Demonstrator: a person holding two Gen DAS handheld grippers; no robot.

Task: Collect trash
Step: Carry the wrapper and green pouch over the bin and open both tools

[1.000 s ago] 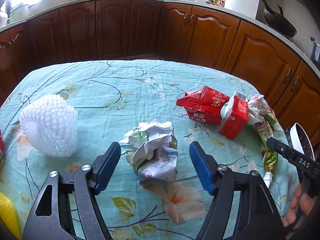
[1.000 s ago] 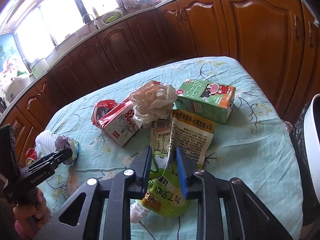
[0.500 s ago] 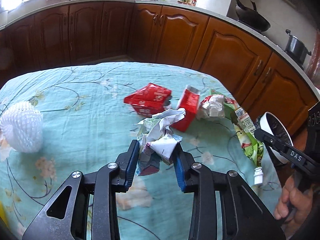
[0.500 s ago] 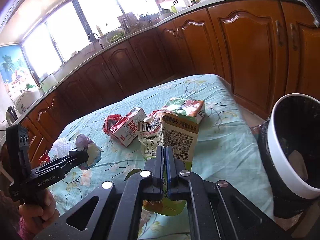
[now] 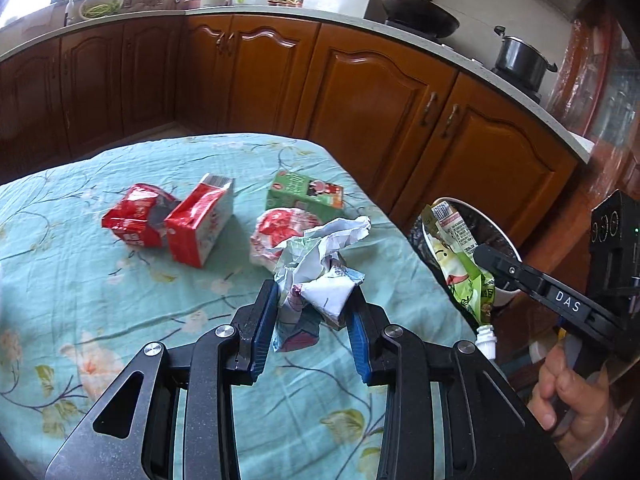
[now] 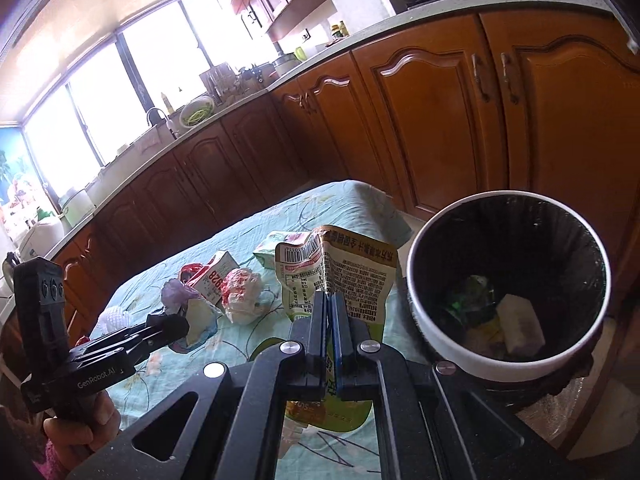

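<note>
Crumpled paper [image 5: 320, 268] is pinched between the blue pads [image 5: 264, 322] of the left gripper [image 5: 314, 324] and held above the floral tablecloth [image 5: 80, 280]. A green spouted pouch [image 6: 340, 276] is clamped flat by the right gripper [image 6: 330, 320], whose fingers are pressed together on it, just beside the white rim of the trash bin [image 6: 508, 368]. Two red cartons [image 5: 176, 220], a green carton [image 5: 306, 194] and a wadded wrapper [image 5: 276, 236] are seen lying on the cloth behind the paper.
</note>
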